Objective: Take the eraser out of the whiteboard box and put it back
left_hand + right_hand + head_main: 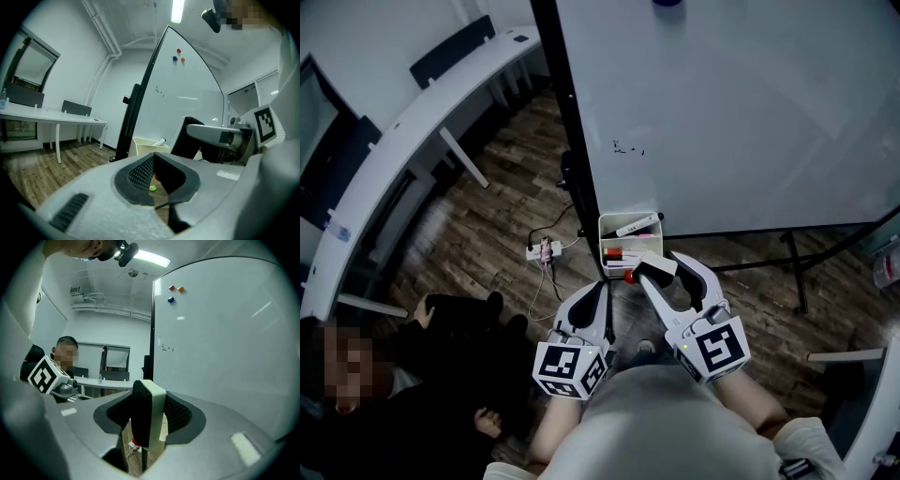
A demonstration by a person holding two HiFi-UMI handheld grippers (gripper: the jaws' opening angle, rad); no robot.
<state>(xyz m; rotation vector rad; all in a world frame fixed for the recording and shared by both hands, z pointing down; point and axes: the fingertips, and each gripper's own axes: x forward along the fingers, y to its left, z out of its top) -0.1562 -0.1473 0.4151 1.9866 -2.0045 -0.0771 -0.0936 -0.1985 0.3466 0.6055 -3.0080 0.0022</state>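
A white whiteboard box (606,228) with markers in it hangs at the lower left corner of the whiteboard (722,112); in the left gripper view the box (143,145) sits just beyond the jaws. My right gripper (667,268) is shut on the eraser (657,267), white-backed with black felt, held just in front of and below the box. In the right gripper view the eraser (146,413) stands upright between the pads. My left gripper (605,285) is beside it on the left, shut with nothing in it, and its tips (153,155) meet.
A person in dark clothes (441,366) sits on the wooden floor at lower left. A power strip with cables (546,249) lies below the board's black post (572,141). A curved white desk (412,122) runs along the left. The stand's leg (797,272) crosses the right.
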